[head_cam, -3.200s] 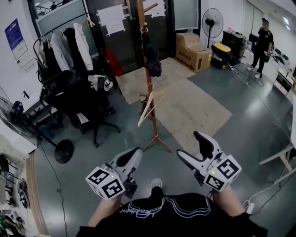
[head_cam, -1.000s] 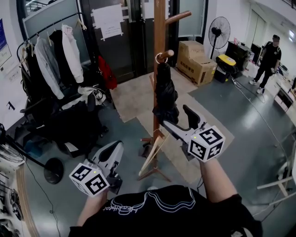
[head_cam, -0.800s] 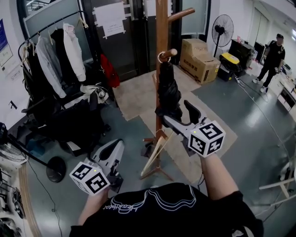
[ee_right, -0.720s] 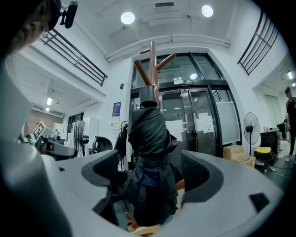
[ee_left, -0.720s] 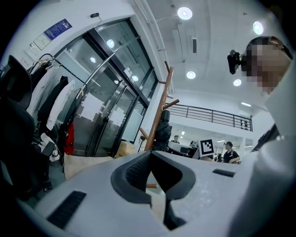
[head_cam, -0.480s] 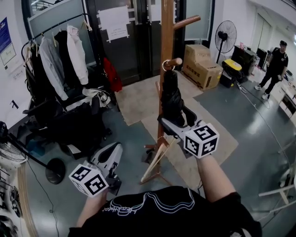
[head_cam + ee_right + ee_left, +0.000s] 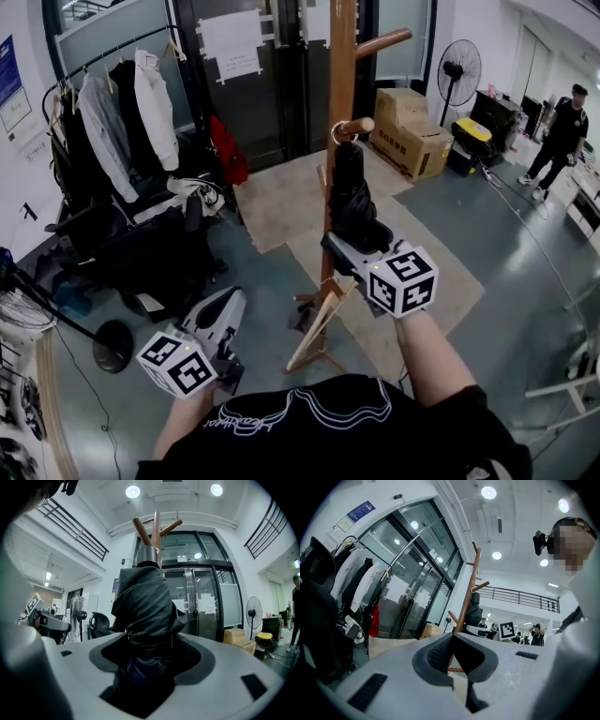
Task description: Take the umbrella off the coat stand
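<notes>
A folded black umbrella [image 7: 353, 197] hangs by a ring from a short peg [image 7: 357, 126] of the wooden coat stand [image 7: 339, 84]. My right gripper [image 7: 351, 246] is level at the umbrella's lower end. Its jaws are closing, and the black fabric [image 7: 144, 606] fills the gap between them and touches both pads. My left gripper [image 7: 223, 312] hangs low at the left, away from the stand, shut with nothing in it. In the left gripper view its jaws [image 7: 452, 654] meet along a seam, with the stand [image 7: 467, 603] beyond.
A wooden hanger [image 7: 315, 323] leans at the stand's base. At the left are a clothes rack [image 7: 112, 98] with coats and a dark office chair [image 7: 145, 253]. Cardboard boxes [image 7: 411, 131], a standing fan [image 7: 457, 62] and a person [image 7: 567, 120] are at the back right.
My right gripper moved forward onto the umbrella's lower end and its jaws narrowed around the fabric. My left gripper stayed low at the left.
</notes>
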Action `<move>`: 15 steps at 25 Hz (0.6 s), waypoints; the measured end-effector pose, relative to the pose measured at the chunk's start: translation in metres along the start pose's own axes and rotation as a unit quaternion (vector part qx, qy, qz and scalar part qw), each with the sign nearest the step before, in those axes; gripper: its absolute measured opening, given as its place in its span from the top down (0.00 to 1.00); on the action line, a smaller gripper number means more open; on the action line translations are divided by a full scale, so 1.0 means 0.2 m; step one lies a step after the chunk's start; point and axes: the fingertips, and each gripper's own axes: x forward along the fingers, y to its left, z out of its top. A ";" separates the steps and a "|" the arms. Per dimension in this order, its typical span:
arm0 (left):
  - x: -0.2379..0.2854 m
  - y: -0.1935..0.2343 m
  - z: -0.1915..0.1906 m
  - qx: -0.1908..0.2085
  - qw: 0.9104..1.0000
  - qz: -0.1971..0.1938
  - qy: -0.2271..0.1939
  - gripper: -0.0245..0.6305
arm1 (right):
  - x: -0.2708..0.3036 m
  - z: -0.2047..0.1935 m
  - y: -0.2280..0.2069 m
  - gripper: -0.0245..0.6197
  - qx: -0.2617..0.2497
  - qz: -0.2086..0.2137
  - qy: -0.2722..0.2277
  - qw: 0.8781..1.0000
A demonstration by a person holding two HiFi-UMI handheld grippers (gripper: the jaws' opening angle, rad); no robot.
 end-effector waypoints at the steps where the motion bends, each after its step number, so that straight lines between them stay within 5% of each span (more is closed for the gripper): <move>1: 0.00 0.00 0.00 0.001 1.000 -0.001 0.000 0.96 | 0.00 0.00 0.00 0.50 0.001 0.000 0.000 1.000; 15: 0.00 0.05 -0.01 -0.006 1.000 0.004 -0.002 0.96 | 0.00 -0.01 -0.02 0.55 0.002 0.001 0.004 1.000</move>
